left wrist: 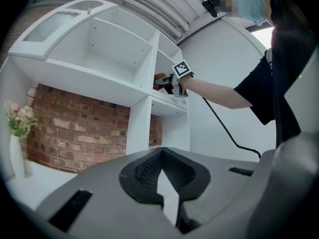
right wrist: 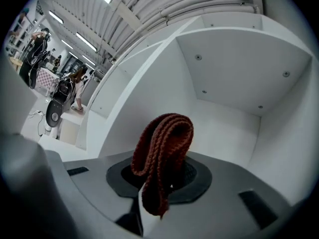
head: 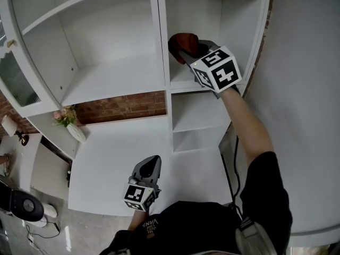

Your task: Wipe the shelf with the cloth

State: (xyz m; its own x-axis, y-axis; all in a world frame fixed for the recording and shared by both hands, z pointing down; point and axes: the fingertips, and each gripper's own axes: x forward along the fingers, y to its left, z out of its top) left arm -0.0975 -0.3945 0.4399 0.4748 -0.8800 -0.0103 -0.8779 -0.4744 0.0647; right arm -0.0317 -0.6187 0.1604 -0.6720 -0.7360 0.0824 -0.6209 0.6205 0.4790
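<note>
1. Two tongs in play, one doing the work. The right tongs (head: 186, 53) are clenched on the cloth (head: 183, 40), a dark red knitted one, folded over and sticking up out of the jaws.
2. That cloth is up in the upper right bay of the white shelf (head: 179, 79), close by the upright divider. Whether it is pressing on a surface or hanging just off it, no view settles.
3. The left tongs (head: 152, 164) hang low over the counter (head: 106, 163), well apart from the action, jaws drawn together on nothing.
4. Progress, as I judge it: the cloth is gripped and brought into the bay, so the reach is done. The white boards show no wiped patch or streak, so how much has been covered cannot be read. The big left bay and the smaller bays under the right one look to be left.
5. The head view alone gives the layout: which bay, plus the flower vase (head: 71, 126) by the brick wall (head: 122, 105).
6. The right gripper view alone shows the grip, with the knit pinched at its lower end and looped above, and the bay's back wall and ceiling beyond it.
7. The left gripper view gives the side-on look: the outstretched arm, the right tongs at the bay's front edge, and a cable (left wrist: 224, 128) trailing down from them.
</note>
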